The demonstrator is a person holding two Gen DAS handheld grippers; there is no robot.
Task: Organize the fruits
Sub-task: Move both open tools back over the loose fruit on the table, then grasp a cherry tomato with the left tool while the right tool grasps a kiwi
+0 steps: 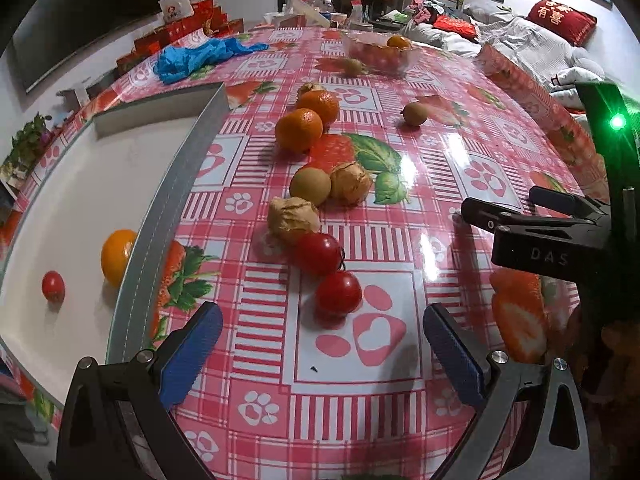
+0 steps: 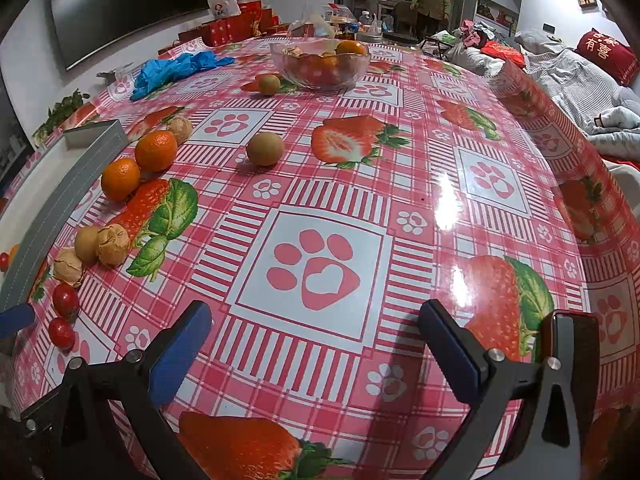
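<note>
My left gripper is open and empty, just short of two red tomatoes on the table. Beyond them lie a walnut, a brown round fruit, another walnut and two oranges. A grey-rimmed white tray at the left holds an orange and a small tomato. My right gripper is open and empty over bare tablecloth. The same row of fruit lies to its left, with the tomatoes nearest. A lone brown fruit lies ahead.
A glass bowl with oranges and other fruit stands at the far end, a brown fruit beside it. A blue plastic bag lies at the far left. Red boxes, a sofa with bedding and a person are beyond the table.
</note>
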